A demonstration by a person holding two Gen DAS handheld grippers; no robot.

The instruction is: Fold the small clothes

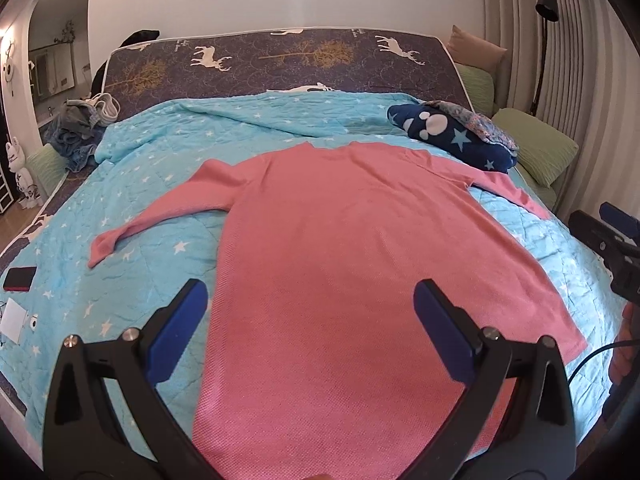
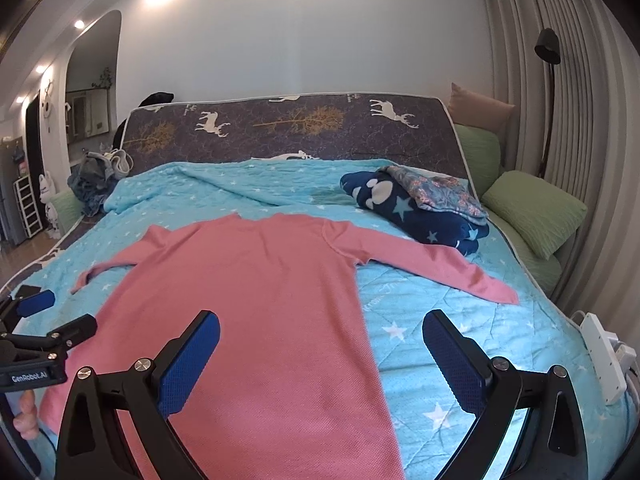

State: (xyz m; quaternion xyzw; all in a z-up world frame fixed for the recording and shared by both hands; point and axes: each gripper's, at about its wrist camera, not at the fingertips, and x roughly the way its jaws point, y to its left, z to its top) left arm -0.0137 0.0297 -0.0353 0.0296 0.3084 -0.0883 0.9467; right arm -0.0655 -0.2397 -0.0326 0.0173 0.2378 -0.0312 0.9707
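A long pink knit top with long sleeves (image 1: 360, 248) lies flat on a light blue quilt with white stars (image 1: 160, 216) that covers the bed. Both sleeves stick out to the sides. The bottom edge of the top is closest to the cameras, and the neck points to the far end, toward the dark mattress with white deer and gold trees (image 1: 256, 60) that stands up against the wall.

The left gripper (image 1: 311, 326) hangs over the lower part of the top. Its two blue-padded fingers (image 1: 176, 332) are spread wide apart and hold nothing. The right gripper (image 2: 321, 356) hangs over the right edge of the top, one finger over the pink cloth and one over the quilt. Its fingers are wide apart too, with nothing between them.

There is bare quilt on both sides of the top. A folded dark blue blanket with paw prints and stars (image 2: 416, 208) sits just beside the right sleeve. A dark phone with a red edge (image 1: 20, 279) lies near the left edge of the bed, well apart from the left sleeve. A white power strip (image 2: 602, 354) sits at the right edge.

In the right wrist view, the left gripper's body reads "GenRobot.AI" (image 2: 29, 377).
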